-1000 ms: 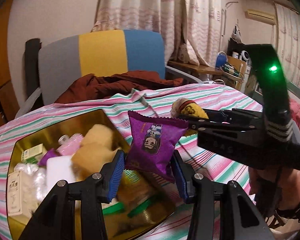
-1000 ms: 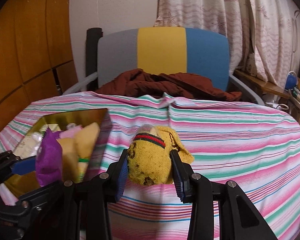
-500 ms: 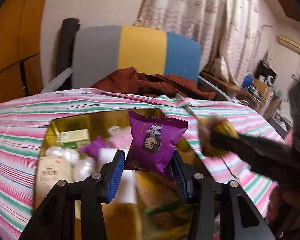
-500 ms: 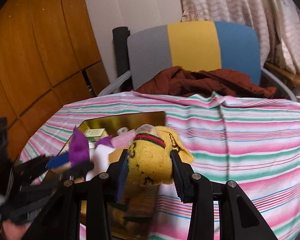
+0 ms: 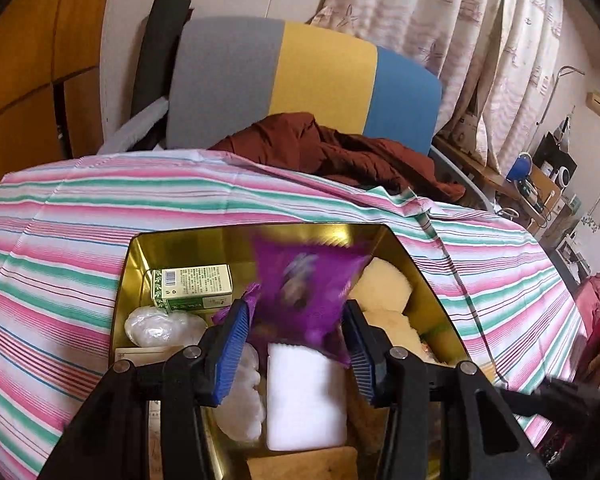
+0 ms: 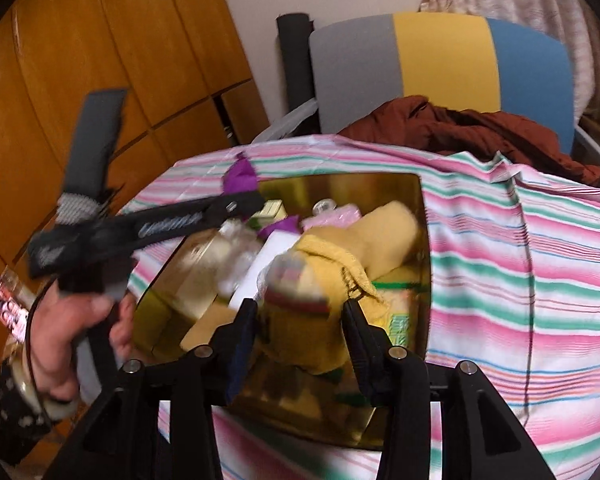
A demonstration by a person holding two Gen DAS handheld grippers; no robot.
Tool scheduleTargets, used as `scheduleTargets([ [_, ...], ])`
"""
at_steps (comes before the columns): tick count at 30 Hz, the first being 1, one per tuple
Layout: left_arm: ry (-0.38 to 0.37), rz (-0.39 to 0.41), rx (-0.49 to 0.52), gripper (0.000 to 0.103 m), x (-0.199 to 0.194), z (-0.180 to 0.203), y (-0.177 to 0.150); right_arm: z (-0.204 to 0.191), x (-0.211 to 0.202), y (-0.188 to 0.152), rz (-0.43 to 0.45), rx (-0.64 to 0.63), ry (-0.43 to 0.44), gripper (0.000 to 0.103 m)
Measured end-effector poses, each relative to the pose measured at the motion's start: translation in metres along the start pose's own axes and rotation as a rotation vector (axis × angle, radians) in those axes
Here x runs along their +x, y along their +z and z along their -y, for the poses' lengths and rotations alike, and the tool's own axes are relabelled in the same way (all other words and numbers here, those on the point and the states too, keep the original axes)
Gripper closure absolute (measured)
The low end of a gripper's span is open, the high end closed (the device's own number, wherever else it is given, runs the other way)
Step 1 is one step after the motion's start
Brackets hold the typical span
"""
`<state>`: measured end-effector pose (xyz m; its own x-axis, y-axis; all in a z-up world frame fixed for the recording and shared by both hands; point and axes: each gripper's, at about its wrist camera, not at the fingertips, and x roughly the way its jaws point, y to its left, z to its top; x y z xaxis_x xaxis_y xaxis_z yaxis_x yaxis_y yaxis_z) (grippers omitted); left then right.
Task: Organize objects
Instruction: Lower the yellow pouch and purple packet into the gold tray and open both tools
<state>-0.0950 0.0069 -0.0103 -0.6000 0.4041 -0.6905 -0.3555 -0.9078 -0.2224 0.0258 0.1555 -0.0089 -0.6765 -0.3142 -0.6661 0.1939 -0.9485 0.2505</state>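
Observation:
A gold tin (image 5: 128, 280) full of small items sits on the striped tablecloth. My left gripper (image 5: 296, 348) hangs over its middle. A purple snack packet (image 5: 304, 288), blurred, is slipping down between its blue pads, which no longer pinch it. In the right wrist view the same left gripper (image 6: 240, 200) reaches over the tin's (image 6: 424, 240) far left rim, the packet (image 6: 240, 174) at its tip. My right gripper (image 6: 298, 340) is above the tin's near end and its jaws are opening. A blurred yellow sock bundle (image 6: 300, 312) sits loose between them, with a gap at each pad.
The tin holds a green-and-white box (image 5: 192, 286), a white block (image 5: 306, 392), plastic-wrapped white pieces (image 5: 160, 326) and a yellow sponge (image 5: 380, 288). Behind the table stands a grey, yellow and blue chair (image 5: 320, 80) with a brown garment (image 5: 340, 156). A person's hand (image 6: 72, 320) grips the left tool.
Both grippers have swung left from the bare cloth to above the tin. The right jaws have spread off the sock bundle. The purple packet has gone blurred and sits slightly lower.

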Motion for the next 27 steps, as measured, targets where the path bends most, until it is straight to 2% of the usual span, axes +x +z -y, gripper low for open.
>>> scheduleTargets([
  [1,0.003,-0.006,-0.007,0.051,0.001,-0.001,0.001,-0.001,0.001,-0.002,-0.008,-0.002,0.005,0.051],
  [3,0.013,-0.023,-0.027,0.049,0.003,-0.004,0.003,-0.003,-0.001,-0.007,-0.017,-0.001,0.01,0.033],
  [4,0.022,-0.026,-0.04,0.048,0.003,-0.006,0.004,-0.003,-0.004,-0.009,-0.009,0.003,0.008,0.031],
  [9,0.028,-0.005,-0.111,0.046,-0.01,-0.015,0.003,0.001,-0.017,-0.01,0.044,0.008,-0.02,0.028],
  [12,0.052,0.023,-0.11,0.046,-0.021,-0.01,-0.001,0.008,-0.016,-0.008,0.038,0.039,-0.031,0.023],
  [16,0.142,0.015,-0.056,0.046,-0.031,0.006,-0.007,0.012,-0.013,-0.008,0.025,0.066,-0.033,0.021],
  [19,0.2,0.007,-0.036,0.046,-0.038,0.013,-0.012,0.011,-0.012,-0.003,0.026,0.064,-0.052,0.013],
  [20,0.209,0.007,-0.037,0.046,-0.04,0.013,-0.014,0.011,-0.012,-0.002,0.028,0.063,-0.058,0.006],
  [21,0.214,0.008,-0.04,0.046,-0.043,0.014,-0.015,0.01,-0.013,0.0,0.033,0.062,-0.078,0.0],
  [27,0.282,0.012,-0.075,0.046,-0.064,0.014,-0.022,0.007,-0.018,0.019,0.059,0.048,-0.215,0.0],
])
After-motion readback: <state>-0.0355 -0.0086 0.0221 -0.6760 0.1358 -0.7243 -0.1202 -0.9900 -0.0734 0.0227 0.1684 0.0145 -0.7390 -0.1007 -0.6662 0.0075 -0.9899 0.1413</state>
